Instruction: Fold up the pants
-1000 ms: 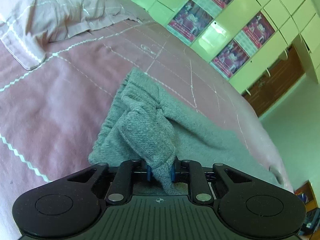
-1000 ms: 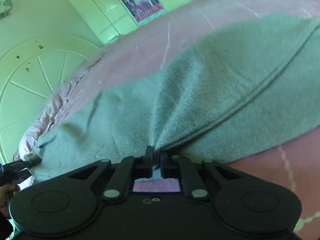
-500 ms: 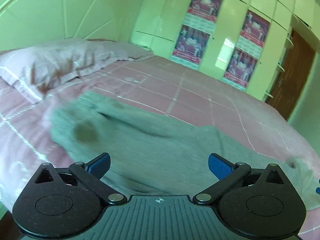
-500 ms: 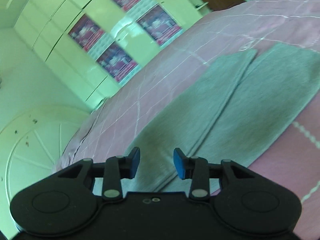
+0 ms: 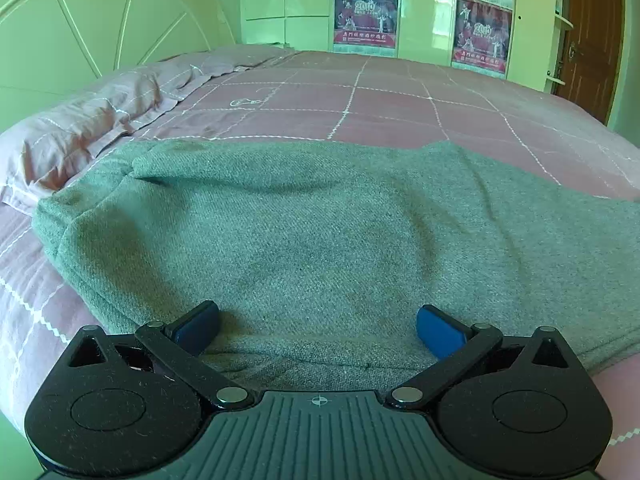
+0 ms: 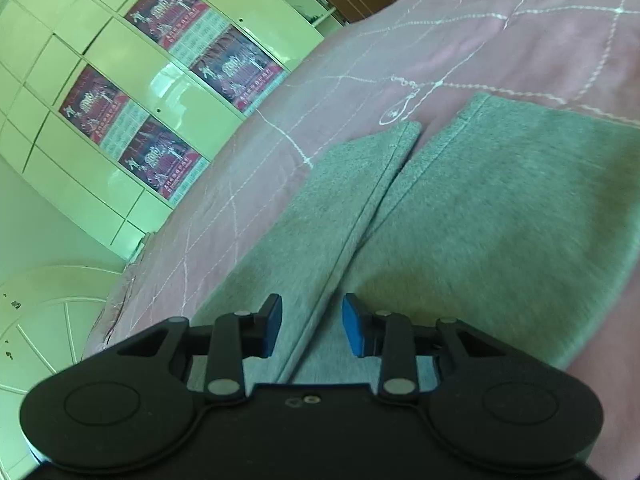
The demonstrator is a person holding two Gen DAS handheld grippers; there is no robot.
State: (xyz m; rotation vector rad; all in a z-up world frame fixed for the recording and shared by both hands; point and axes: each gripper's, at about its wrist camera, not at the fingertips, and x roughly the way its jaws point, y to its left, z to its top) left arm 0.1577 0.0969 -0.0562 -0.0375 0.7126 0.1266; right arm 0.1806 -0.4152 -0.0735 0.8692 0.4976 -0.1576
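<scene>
Well, the left gripper (image 5: 318, 326) hung wide open above the flat pants (image 5: 320, 232); the right gripper (image 6: 311, 326) was closing, empty, pads clear of the pants (image 6: 480, 220).

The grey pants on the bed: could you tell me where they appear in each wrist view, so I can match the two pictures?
Left wrist view: the grey pants fill the middle, spread across the pink bedspread.
Right wrist view: the grey pants fill the centre and right, two legs side by side running away.
Shared landmark: the red posters on the wardrobe doors behind the bed.
</scene>
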